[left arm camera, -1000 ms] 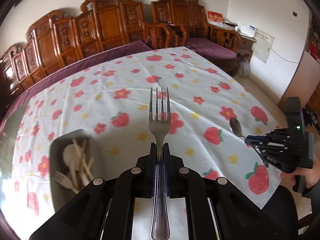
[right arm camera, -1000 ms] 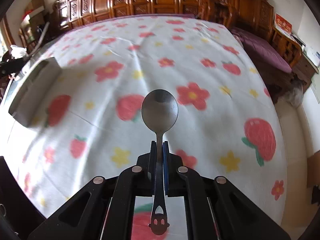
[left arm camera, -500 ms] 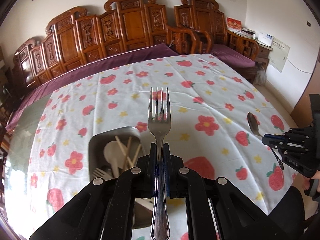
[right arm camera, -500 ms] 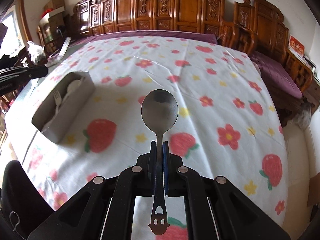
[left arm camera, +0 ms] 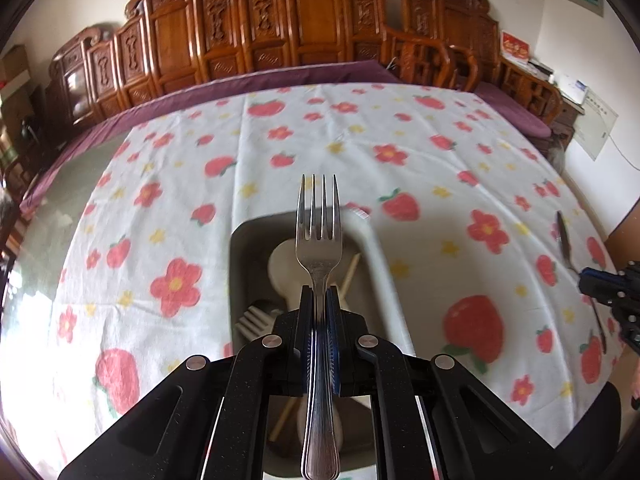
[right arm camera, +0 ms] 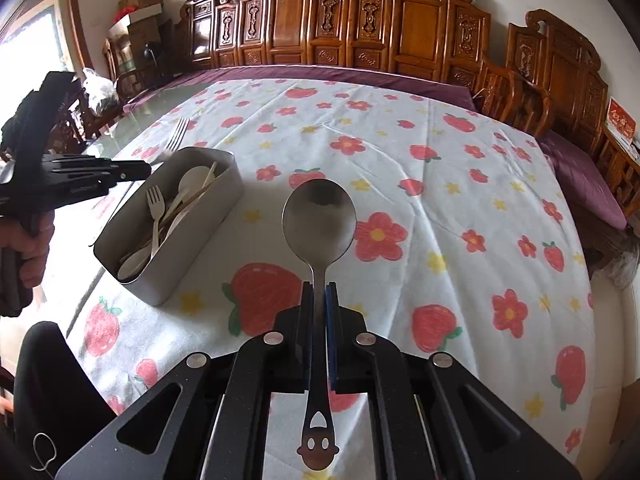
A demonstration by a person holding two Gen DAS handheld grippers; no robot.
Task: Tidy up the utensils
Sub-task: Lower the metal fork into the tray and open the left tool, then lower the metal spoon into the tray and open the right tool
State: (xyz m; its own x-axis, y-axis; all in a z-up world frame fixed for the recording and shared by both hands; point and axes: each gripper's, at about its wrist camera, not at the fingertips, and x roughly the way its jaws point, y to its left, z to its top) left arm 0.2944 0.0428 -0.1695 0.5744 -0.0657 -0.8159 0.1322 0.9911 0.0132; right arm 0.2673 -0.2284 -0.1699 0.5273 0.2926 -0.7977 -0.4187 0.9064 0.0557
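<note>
My left gripper point(left arm camera: 319, 292) is shut on the handle of a metal fork point(left arm camera: 318, 232), tines pointing away, directly above a grey rectangular utensil box point(left arm camera: 372, 248). In the box lie pale plastic spoons, a plastic fork point(right arm camera: 154, 200) and chopsticks. My right gripper point(right arm camera: 319, 288) is shut on a metal spoon point(right arm camera: 319, 220) with a face cut-out at its handle end, held over the tablecloth to the right of the box point(right arm camera: 208, 232). In the right wrist view the left gripper point(right arm camera: 136, 170) with its fork tines point(right arm camera: 178, 132) hovers at the box's far left end.
A white tablecloth point(right arm camera: 440, 200) with strawberries and flowers covers the round table. Carved wooden chairs point(right arm camera: 360, 28) ring the far side. A hand point(right arm camera: 28, 240) grips the left tool at the left edge. A dark sleeve or lap point(right arm camera: 48, 380) lies near the table's front edge.
The left gripper with the fork has moved over the box, which was to its lower left before. The right gripper with the spoon rose and pulled back, bringing the box into its view.
</note>
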